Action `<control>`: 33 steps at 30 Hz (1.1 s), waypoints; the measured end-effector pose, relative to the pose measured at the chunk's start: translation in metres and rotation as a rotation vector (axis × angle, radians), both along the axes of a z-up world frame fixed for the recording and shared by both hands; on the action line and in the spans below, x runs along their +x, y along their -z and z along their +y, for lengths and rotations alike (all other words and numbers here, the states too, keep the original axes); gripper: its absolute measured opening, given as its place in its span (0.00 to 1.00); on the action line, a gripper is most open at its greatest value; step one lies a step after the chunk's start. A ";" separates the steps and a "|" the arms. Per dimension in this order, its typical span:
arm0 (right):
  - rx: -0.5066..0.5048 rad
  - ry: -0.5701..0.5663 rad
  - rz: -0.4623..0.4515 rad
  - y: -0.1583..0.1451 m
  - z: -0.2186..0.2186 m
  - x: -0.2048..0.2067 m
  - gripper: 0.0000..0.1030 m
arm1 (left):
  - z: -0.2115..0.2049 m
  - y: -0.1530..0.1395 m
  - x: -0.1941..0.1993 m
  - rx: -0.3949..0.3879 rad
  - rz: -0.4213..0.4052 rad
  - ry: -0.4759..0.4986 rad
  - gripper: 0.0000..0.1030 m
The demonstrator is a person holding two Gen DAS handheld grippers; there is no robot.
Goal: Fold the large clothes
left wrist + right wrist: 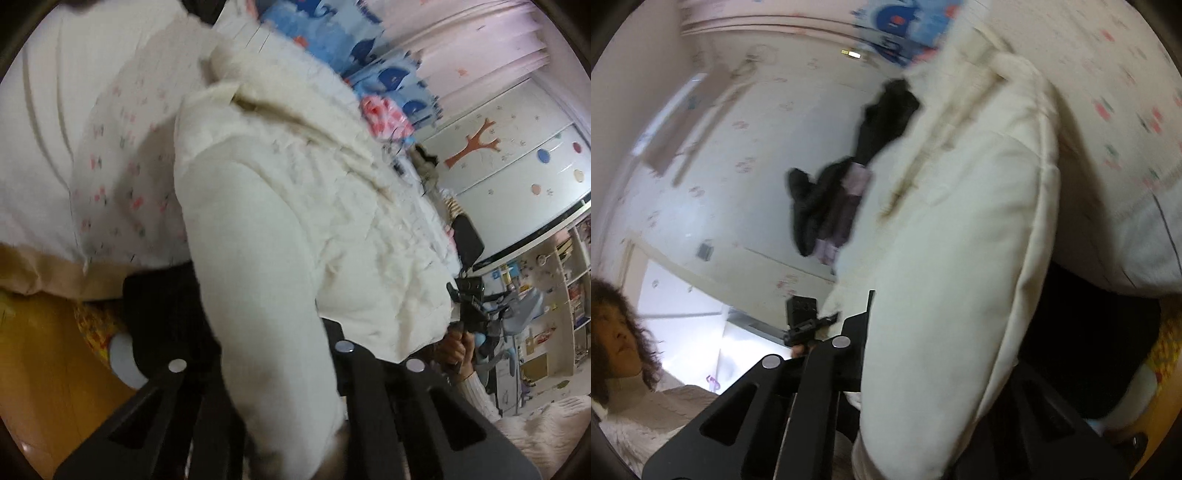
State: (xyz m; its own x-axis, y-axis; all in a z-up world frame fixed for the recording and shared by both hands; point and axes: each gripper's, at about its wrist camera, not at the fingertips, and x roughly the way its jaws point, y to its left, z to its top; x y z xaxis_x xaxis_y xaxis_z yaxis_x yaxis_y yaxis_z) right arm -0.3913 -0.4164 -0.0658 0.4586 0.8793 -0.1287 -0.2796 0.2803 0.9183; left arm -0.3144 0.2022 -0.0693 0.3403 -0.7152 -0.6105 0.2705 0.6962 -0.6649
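My left fingers (273, 373) are clenched on a fold of the cream padded jacket (295, 206), my right fingers (923, 369) on another. It hangs bunched between them above the floral bedsheet (122, 173). It's soft, puffy, probably light though bulky; better held at seams, I'd judge.

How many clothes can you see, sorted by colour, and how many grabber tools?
White clothes: 1, the white coat held up over the bed
Dark clothes: 1, the dark garment hanging on the wall
Grabber tools: 2, the left gripper and the right gripper, each shut on the coat
Total: 4
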 end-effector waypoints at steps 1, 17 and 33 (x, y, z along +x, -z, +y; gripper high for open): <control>0.008 -0.004 -0.020 -0.006 0.001 -0.001 0.11 | 0.004 -0.010 -0.003 -0.026 -0.024 -0.013 0.08; 0.131 0.052 -0.175 -0.070 -0.017 0.059 0.11 | 0.031 -0.084 0.037 -0.275 -0.146 -0.128 0.08; 0.013 0.281 -0.026 -0.100 -0.016 0.314 0.11 | 0.003 -0.113 0.247 -0.192 -0.246 -0.412 0.08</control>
